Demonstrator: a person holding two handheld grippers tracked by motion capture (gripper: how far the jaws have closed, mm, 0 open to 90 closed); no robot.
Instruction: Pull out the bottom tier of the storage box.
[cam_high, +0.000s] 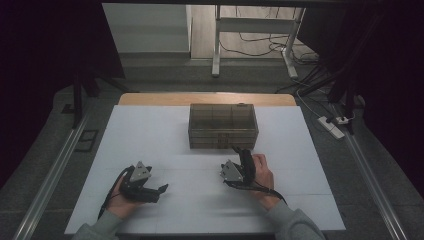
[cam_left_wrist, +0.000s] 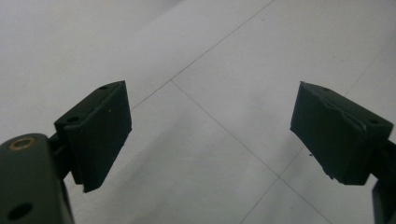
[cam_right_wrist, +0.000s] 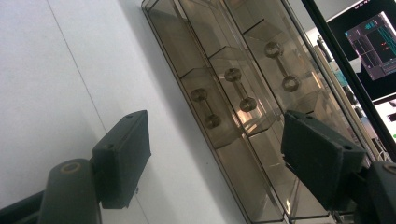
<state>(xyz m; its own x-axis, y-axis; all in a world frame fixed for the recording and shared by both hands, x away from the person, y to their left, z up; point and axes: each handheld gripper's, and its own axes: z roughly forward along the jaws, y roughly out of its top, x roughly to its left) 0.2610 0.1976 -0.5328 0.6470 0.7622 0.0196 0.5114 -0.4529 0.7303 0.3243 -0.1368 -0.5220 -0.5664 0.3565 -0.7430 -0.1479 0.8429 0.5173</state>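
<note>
A smoky clear drawer box (cam_high: 223, 126) stands at the middle back of the white table top (cam_high: 165, 135). In the right gripper view the box (cam_right_wrist: 233, 60) shows three drawers, each with a dumbbell-shaped handle (cam_right_wrist: 240, 89). My right gripper (cam_high: 239, 151) points at the box's front from a short way off; its jaws (cam_right_wrist: 215, 121) stand wide apart with nothing between them. My left gripper (cam_high: 162, 189) rests low at the near left, pointing right, away from the box. Its pads (cam_left_wrist: 100, 135) are far apart over bare table.
A wooden table edge (cam_high: 207, 98) shows behind the white top. Beyond it stand desk legs (cam_high: 216, 45) and floor cables. A power strip (cam_high: 332, 126) lies on the floor at the right. Metal rails (cam_high: 52, 180) run along both sides. A lit monitor (cam_right_wrist: 373, 44) is visible past the box.
</note>
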